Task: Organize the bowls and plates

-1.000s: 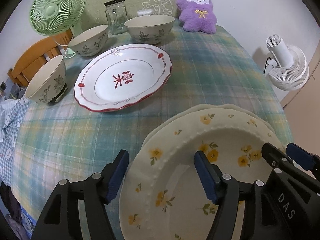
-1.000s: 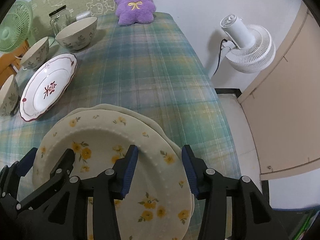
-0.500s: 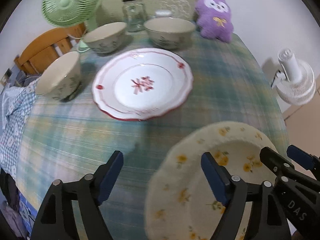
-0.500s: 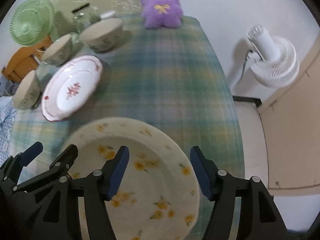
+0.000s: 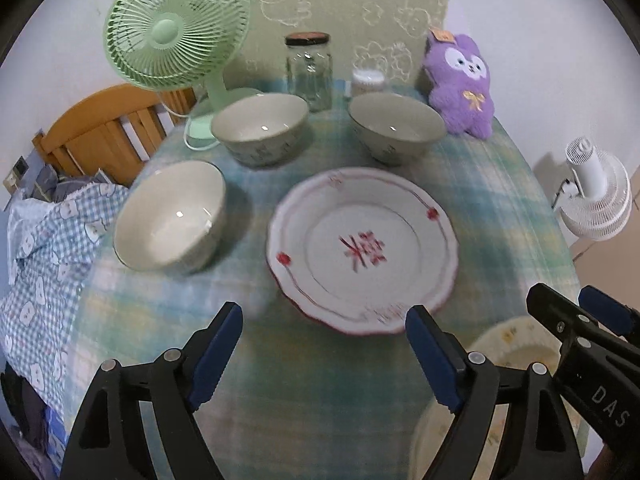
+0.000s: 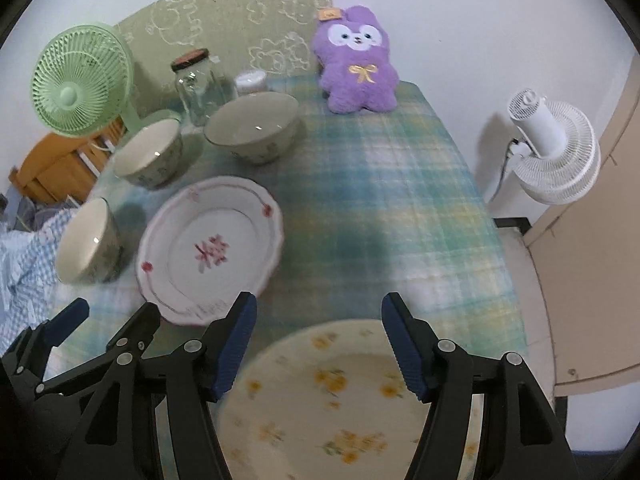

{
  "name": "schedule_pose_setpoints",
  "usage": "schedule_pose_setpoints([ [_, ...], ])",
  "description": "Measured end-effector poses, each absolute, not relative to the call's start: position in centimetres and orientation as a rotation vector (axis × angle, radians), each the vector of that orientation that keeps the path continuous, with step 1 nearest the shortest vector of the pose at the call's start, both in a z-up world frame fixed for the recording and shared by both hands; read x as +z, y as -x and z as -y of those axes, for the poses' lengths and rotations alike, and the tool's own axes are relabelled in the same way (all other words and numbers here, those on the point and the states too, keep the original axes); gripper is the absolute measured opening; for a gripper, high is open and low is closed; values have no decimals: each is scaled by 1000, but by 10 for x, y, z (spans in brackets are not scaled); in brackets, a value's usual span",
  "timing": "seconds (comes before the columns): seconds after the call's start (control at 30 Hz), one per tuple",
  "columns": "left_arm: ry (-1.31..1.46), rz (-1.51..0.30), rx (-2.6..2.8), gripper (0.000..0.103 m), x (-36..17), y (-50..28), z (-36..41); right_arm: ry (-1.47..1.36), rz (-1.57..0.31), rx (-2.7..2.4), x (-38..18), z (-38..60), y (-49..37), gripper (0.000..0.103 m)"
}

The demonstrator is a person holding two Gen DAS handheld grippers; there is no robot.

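Both claws, left claw (image 5: pixel 324 344) and right claw (image 6: pixel 316 340), hang spread and empty above the tabletop (image 6: pixel 392 184)'s near edge, where the floral plate (image 6: pixel 340 392) rests; the red plate (image 5: pixel 362 248) mid-tabletop looks stiff, slick, breakable, best pinched by its rim

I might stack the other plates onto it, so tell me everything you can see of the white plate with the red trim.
The white plate with the red trim looks glazed ceramic, round with a scalloped rim edged in red, small red flower marks on the rim and a red character at its centre. It lies flat, face up and empty on the plaid tablecloth, apart from the bowls. Nothing else touches it; no gripper holds it.
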State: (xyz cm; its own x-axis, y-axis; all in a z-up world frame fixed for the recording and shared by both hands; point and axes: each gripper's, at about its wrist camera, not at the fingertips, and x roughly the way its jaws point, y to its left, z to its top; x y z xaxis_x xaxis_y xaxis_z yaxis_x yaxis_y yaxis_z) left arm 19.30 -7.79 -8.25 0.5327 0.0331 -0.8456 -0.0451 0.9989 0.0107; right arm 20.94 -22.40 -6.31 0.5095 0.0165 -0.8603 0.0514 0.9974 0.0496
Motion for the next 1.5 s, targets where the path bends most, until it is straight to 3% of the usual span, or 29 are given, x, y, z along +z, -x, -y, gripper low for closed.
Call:
schedule_pose_setpoints([
  [0.33, 17, -969, 64, 78, -92, -226, 56, -75, -997, 0, -73, 193, -247, 68],
  [0.47, 2, -978, 71, 70, -105, -237, 58, -35, -1004, -6, -87, 183, -262, 68],
  [0.6, 7, -1003, 88, 68, -119, -248, 60, -15, -1032, -5, -102, 177, -278, 60],
  [1.1, 16, -1060, 144, 50, -153, -284, 58, -7, -1115, -14, -140, 175, -325, 52],
  [1.2, 15, -1068, 156, 46, -155, -290, 58, -18, -1133, -7, -144, 176, -334, 47],
  [1.5, 5, -1063, 150, 45, -158, -296, 55, -15, -1159, -32, -149, 173, -340, 44],
])
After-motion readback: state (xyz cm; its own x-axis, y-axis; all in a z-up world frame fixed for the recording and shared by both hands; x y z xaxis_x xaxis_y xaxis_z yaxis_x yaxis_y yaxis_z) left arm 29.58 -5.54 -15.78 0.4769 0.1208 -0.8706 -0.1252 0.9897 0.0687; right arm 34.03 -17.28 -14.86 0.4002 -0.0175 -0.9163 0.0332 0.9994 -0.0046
